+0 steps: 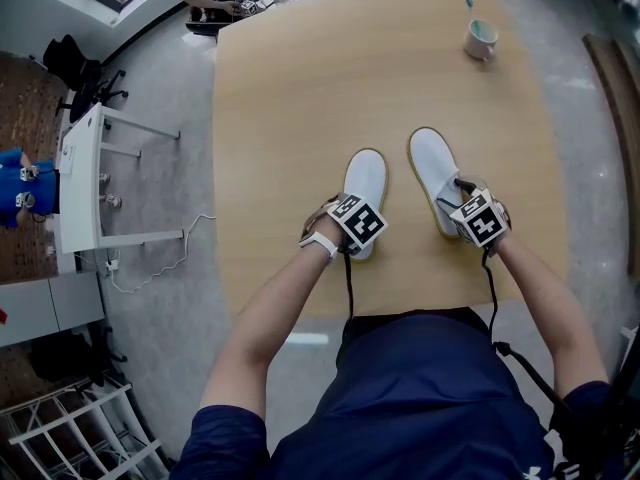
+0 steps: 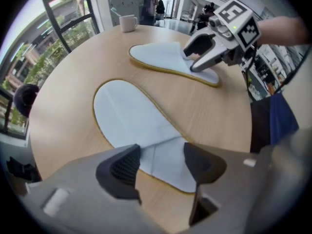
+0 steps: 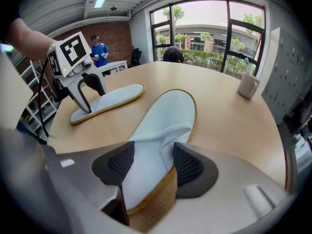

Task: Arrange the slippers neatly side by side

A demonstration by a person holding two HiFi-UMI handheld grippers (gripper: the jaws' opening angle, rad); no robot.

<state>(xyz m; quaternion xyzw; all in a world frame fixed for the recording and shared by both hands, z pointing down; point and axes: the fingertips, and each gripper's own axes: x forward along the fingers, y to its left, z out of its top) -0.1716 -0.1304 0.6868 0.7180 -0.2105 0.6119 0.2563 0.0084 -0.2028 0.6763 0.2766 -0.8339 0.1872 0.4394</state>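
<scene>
Grey office floor surrounds a pale wooden table [image 1: 280, 118], bare apart from three things, so there is free room to slide footwear about. A white desk stands off beyond its left edge.

The mug [image 1: 481, 40], near the far right corner with a toothbrush [image 1: 468, 4] standing in it, serves as the marker. Both slippers lie well apart from the mug, on the person's side of it, toes pointing toward the far edge.

The right slipper [image 1: 432, 163] lies closer to the mug than the left slipper [image 1: 366, 180] does. It also slants a little, so the pair is near to side by side but not level, with a strip of bare wood between them.

Each gripper works at a heel, probably because from there a slipper can be dragged or turned without covering it. The right gripper [image 3: 148, 167] has its jaws closed in on the heel part of the right slipper, the soft white cloth bunched between the pads and the yellow-trimmed edge raised off the wood. That grip suits pulling it back, away from the mug, to line up with its mate.

The left gripper [image 2: 161, 165] has its jaws spread apart over the left slipper's heel. That slipper lies flat and unpinched beneath them, so the gripper looks to be steadying it, or only about to take hold.
</scene>
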